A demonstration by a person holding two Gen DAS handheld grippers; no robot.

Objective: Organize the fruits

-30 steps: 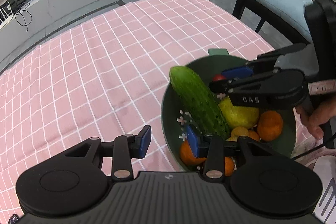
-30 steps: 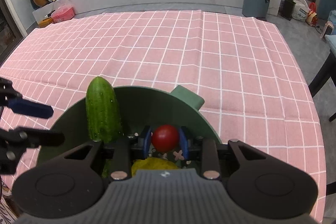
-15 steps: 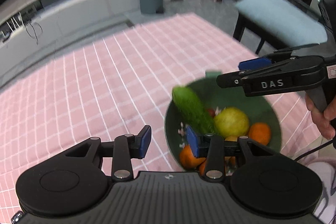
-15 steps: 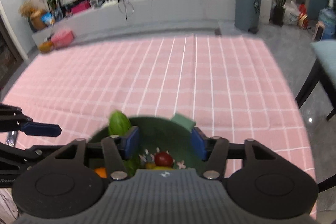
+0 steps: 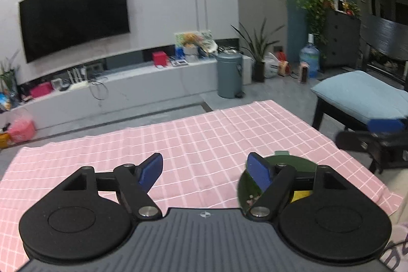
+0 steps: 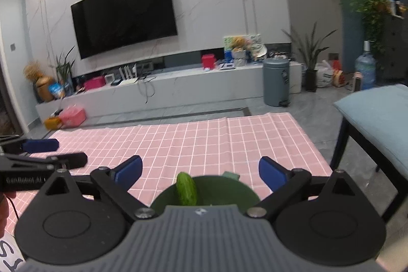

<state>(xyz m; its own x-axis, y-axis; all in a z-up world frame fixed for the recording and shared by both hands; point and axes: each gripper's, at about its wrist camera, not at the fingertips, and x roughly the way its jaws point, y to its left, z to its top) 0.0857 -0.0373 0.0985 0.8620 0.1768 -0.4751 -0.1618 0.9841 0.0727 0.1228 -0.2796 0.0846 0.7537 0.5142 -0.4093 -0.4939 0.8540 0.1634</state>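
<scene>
Fruits sit gathered in the dark green bowl (image 6: 204,193), which lies low and just ahead of both tools, close under their bodies. The right gripper (image 6: 200,171) has its blue-padded fingers (image 6: 128,171) spread wide apart with nothing between them; the bowl lies centred below that gap, and a cucumber (image 6: 186,188) stands propped against the bowl's near-left rim, its rounded tip poking above the edge. The left gripper (image 5: 205,171) is likewise spread wide and carries nothing; from its own view the bowl (image 5: 293,162) is off to its right, partly hidden behind its right finger, with a scrap of yellow fruit (image 5: 301,195) showing behind that finger's linkage. Each tool appears at the edge of the other's view, level with it and apart from it.

Beyond the bowl, the pink checked cloth (image 6: 204,142) stretches away with no loose fruit visible on it in either view. Further out are a blue-cushioned bench (image 6: 377,108) to the right, a grey pedal bin (image 6: 276,82) and a wall-mounted television (image 6: 125,14).

Judging by this, the gathering looks essentially done: everything visible is in the bowl, and both tools are free. What might remain is settling the leaning cucumber, though most of the bowl's contents are hidden under the tool bodies, so I cannot tell how neatly they lie.
</scene>
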